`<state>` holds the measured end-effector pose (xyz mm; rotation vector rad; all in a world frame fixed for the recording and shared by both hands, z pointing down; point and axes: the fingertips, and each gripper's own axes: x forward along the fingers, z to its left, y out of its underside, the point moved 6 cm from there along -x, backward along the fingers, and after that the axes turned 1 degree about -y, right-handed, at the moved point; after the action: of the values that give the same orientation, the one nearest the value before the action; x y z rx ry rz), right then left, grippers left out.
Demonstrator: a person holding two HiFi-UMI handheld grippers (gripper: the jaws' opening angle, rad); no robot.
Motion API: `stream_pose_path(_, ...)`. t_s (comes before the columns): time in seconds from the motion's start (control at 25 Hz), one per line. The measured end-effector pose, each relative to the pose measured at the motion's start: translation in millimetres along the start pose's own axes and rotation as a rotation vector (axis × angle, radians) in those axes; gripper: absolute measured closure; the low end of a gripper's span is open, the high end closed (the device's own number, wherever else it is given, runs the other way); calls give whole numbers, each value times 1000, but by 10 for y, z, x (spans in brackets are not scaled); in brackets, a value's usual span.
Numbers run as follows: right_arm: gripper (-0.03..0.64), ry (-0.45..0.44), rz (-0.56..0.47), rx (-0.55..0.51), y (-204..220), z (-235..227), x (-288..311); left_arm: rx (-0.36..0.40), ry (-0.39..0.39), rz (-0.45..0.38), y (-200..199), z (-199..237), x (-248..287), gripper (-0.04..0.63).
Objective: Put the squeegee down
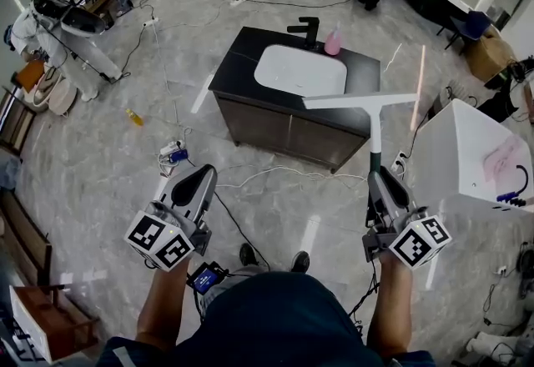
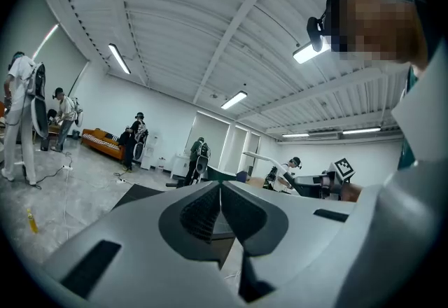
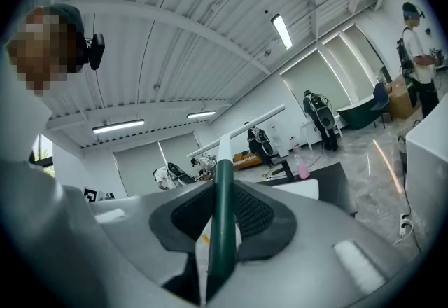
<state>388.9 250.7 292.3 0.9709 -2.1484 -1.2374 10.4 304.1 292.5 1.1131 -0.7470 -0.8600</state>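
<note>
Head view steeply down, gripper views level, head and right share sink cabinet [image 1: 242, 65]

Both forearms reach forward, grippers level. Left gripper [image 1: 204, 175] has its jaws together, empty; right gripper [image 1: 380, 178] pinches the squeegee [image 1: 375, 128] handle between its fingers.

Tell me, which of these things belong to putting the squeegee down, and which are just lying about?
In the job: squeegee, clamped by its green handle in the right gripper; perhaps the sink counter ahead, a likely resting place.

Lying about: pink bottle, black tap, white box, floor cables; the left gripper is shut and empty.
</note>
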Motion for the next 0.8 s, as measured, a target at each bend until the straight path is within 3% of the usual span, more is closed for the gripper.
stream_pose_path(0.2,522,8,-14,11,14,38,-14,4,16,1,-22,23,-11,584)
stream_pose_path(0.48,523,45,-32,16,215,422,625,-17,47,-3,-116,862,-132,584)
stream_pose_path(0.8,523,46,-36,18,245,592,983,-28,56,-3,-167,1219,-185,584)
